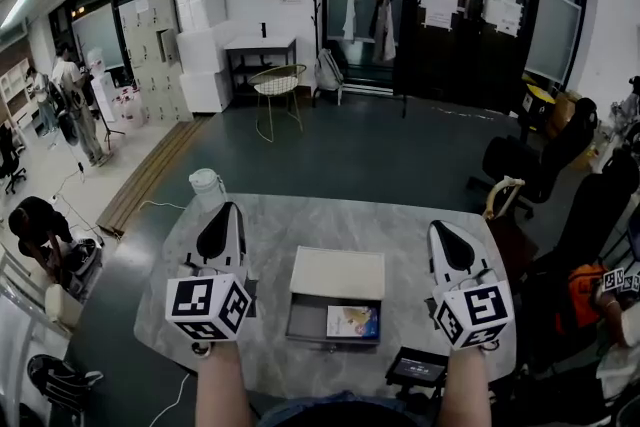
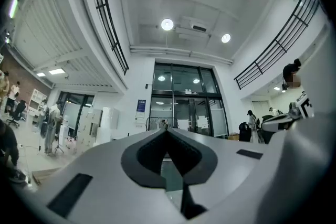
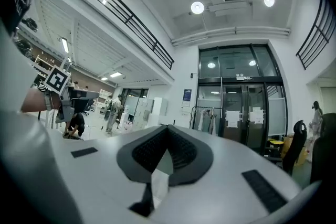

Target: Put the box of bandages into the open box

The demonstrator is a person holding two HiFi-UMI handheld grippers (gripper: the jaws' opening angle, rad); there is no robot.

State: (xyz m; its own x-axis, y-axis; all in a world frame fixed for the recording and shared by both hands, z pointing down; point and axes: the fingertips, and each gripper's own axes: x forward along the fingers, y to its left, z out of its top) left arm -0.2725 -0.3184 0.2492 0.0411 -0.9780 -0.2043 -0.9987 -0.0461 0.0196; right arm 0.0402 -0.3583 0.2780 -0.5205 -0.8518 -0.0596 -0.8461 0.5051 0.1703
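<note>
white-and-blue box of bandages point(image 1: 353, 321) lies flat in the open box point(image 1: 306, 317); left gripper point(image 2: 167, 131), right gripper point(image 3: 167, 127) both closed, empty.

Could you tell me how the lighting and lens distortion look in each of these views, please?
Head view: fisheye bends the room's edges, but the table and open box are evenly lit and sharp. Left gripper view: ceiling lights glare, railings bow. Right gripper view: similar glare overhead, strong curving, dark corners.

Head view down on table point(image 1: 300, 225); claw views face glass doors point(image 2: 184, 102).
</note>
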